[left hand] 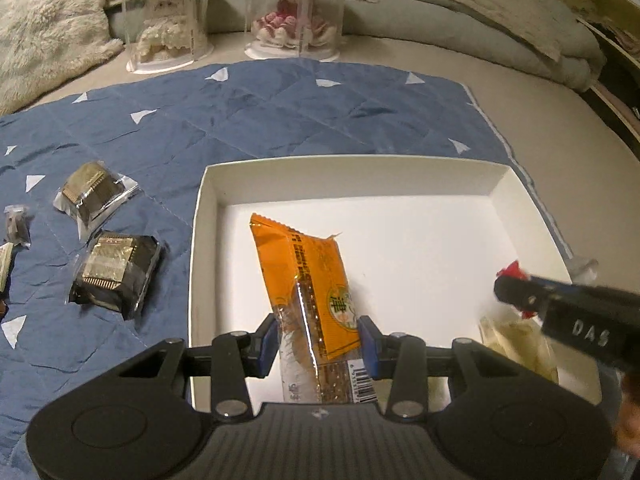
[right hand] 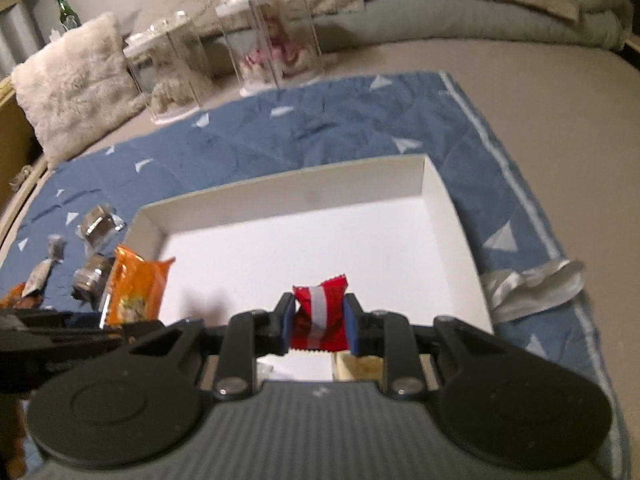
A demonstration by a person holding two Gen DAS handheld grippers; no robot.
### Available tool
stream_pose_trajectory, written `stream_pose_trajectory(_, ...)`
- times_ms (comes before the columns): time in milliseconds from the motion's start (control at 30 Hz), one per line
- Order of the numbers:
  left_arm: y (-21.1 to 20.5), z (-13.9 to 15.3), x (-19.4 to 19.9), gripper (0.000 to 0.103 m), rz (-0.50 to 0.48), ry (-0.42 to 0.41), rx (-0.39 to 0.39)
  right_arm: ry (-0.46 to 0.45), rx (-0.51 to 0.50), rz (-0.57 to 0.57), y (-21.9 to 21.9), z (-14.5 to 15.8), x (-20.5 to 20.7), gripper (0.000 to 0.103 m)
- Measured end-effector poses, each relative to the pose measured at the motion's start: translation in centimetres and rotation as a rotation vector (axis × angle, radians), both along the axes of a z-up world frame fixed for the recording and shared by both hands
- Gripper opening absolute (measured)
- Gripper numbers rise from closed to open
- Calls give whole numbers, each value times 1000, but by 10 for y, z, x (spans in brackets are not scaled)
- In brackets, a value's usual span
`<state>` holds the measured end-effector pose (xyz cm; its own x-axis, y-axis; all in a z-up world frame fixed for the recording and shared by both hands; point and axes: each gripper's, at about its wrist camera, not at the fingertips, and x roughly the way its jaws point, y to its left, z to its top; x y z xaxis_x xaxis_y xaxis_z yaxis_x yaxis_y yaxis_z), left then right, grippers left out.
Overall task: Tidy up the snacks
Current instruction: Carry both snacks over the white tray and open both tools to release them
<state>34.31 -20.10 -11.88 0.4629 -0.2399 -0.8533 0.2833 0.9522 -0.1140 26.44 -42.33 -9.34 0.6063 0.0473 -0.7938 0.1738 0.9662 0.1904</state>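
- On the left of the blue quilt (left hand: 248,120), outside the box, two dark foil-topped snack packs (left hand: 116,276) lay loose, near each other and well apart from both grippers.
- The left gripper (left hand: 318,344) was clamped on the orange snack packet (left hand: 308,276). The packet's long axis ran away from the jaws, tilted up-left, with its far end over the floor of the white box (left hand: 200,240) near the left wall.
- The coming move looked like a release: the packet was already inside the box walls, so it lay straight ahead of and below the left gripper.
- To the right, the right gripper (right hand: 318,328) was clamped on a small red snack packet (right hand: 320,308), held upright over the near edge of the box; open white floor lay ahead of it.
- A pale wrapped snack (left hand: 516,344) already rested in the box's near right corner, just beneath the right gripper.
- Each gripper was nearest its own side of the box, so the two need not cross.
- The quilt covered a beige bed; two clear display cases (left hand: 296,12) holding dolls stood at the far edge, with grey bedding behind.
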Motion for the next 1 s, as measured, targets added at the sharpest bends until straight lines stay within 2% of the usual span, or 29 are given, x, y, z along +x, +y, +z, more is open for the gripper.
stream_pose_trajectory(133, 4, 2, 5, 57, 37, -13, -33, -24, 29, 0, 6, -2, 6, 31)
stream_pose_trajectory(200, 5, 4, 5, 76, 37, -16, -35, -53, 51, -25, 8, 3, 7, 37)
stream_pose_trajectory(233, 6, 5, 4, 78, 37, -19, -33, -56, 59, -29, 8, 4, 8, 47)
stream_pose_trajectory(300, 8, 6, 4, 79, 36, -14, -25, -48, 47, -20, 12, 7, 8, 53)
stream_pose_trajectory(433, 14, 9, 0, 79, 29, -3, -19, -24, 15, -1, 13, 11, 5, 53)
stream_pose_trajectory(600, 22, 16, -10, 87, 28, 6, -22, 8, -15, 6, 11, 17, -2, 56)
stream_pose_trajectory(667, 26, 20, -15, 92, 24, 5, -27, 5, -19, 3, 10, 21, -8, 62)
stream_pose_trajectory(733, 30, 25, -20, 98, 30, -2, -36, -1, -21, 2, 10, 25, -15, 75)
stream_pose_trajectory(800, 36, 30, -26, 103, 40, -12, -43, -4, -26, -6, 11, 29, -21, 81)
stream_pose_trajectory(867, 44, 34, -31, 103, 49, -18, -49, -9, -47, -16, 15, 33, -27, 88)
stream_pose_trajectory(933, 52, 39, -35, 103, 63, -26, -54, -27, -55, -16, 20, 37, -34, 99)
stream_pose_trajectory(1000, 63, 45, -41, 103, 76, -45, -48, -51, -56, -16, 26, 42, -41, 103)
